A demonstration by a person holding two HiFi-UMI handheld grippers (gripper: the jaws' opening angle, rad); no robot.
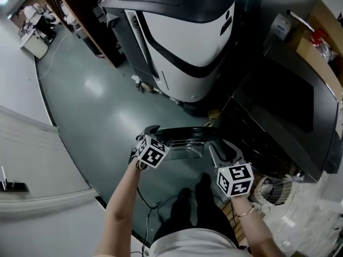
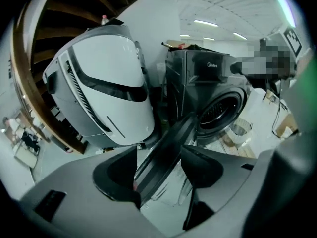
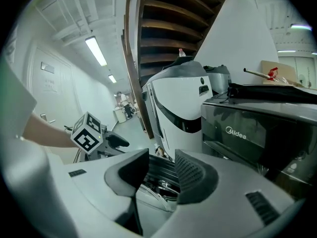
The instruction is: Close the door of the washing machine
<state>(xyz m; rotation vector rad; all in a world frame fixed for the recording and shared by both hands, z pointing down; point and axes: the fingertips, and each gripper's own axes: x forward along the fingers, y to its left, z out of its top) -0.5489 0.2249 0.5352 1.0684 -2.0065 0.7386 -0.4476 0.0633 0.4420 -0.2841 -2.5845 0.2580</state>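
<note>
1. Grey-green floor [image 1: 80,90]; dark washing machine [image 1: 289,106] at 3 o'clock.
2. Its door [image 1: 185,134] stands open near 6 o'clock.
3. Left gripper [image 2: 161,167]: jaws spread astride the door's rim.
4. Right gripper [image 3: 162,170]: jaws spread, facing that rim.

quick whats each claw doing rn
left claw: door rim between its jaws, clamped or not cannot be told
right claw: open, holding nothing, door rim just ahead
</note>
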